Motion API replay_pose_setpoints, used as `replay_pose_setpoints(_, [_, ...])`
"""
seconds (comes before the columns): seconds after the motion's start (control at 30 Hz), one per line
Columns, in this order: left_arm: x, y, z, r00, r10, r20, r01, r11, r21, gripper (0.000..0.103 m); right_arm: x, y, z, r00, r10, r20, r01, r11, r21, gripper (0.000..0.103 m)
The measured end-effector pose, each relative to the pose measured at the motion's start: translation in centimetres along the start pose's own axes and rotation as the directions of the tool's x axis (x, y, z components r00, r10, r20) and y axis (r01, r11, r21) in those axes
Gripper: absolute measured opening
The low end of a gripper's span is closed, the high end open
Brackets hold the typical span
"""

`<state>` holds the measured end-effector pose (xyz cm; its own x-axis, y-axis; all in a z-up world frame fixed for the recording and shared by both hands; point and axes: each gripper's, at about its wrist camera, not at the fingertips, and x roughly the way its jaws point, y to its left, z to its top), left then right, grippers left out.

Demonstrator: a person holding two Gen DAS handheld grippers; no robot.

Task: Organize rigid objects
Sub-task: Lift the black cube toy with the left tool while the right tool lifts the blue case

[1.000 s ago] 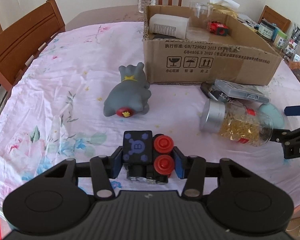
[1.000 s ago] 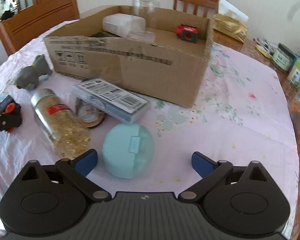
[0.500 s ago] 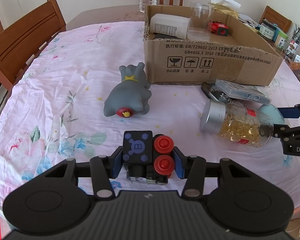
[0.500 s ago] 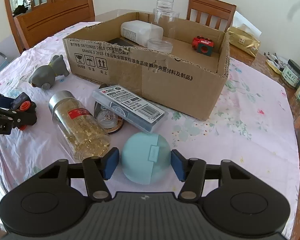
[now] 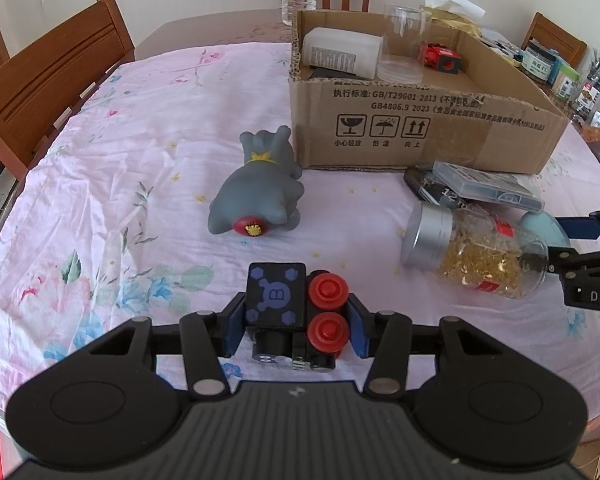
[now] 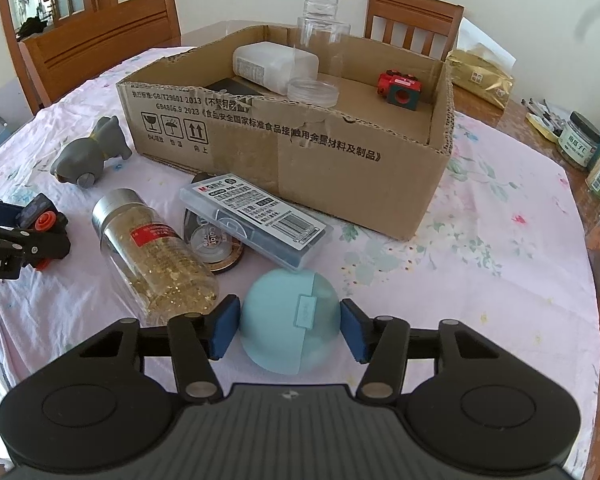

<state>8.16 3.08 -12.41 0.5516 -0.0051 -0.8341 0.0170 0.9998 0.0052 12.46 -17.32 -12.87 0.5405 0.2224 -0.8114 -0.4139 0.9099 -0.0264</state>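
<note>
2 grippers grip: left gripper (image 5: 295,322) clenched on the black-and-red toy (image 5: 296,312), right gripper (image 6: 290,330) clamping the teal round case (image 6: 290,326), near the cardboard box (image 6: 300,152).

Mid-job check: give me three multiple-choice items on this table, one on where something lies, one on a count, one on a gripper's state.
1. Where does the glitter jar lie?
A. inside the cardboard box
B. on its side on the tablecloth, outside the cardboard box
C. upright on a chair

2. How many red knobs show on top of the black toy block?
A. two
B. four
C. none

3. How does the right hand-held gripper stand?
A. wide open over bare cloth
B. shut on the pale blue round case
C. shut on the grey toy dog

Key: 1 B, its silver cap points sideways; 2 A, two red discs side by side; 3 B, both blue pads press the case's sides.
</note>
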Motion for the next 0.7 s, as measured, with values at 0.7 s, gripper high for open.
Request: replay_pose_setpoints(0.7, [0.28, 0.25, 0.69, 0.999, -0.018, -0.038, 0.018, 1.0, 0.01, 0.049, 0.09, -0.49, 0.28, 1.0, 0.019, -0.02, -0.019, 1.0, 0.003, 0.058])
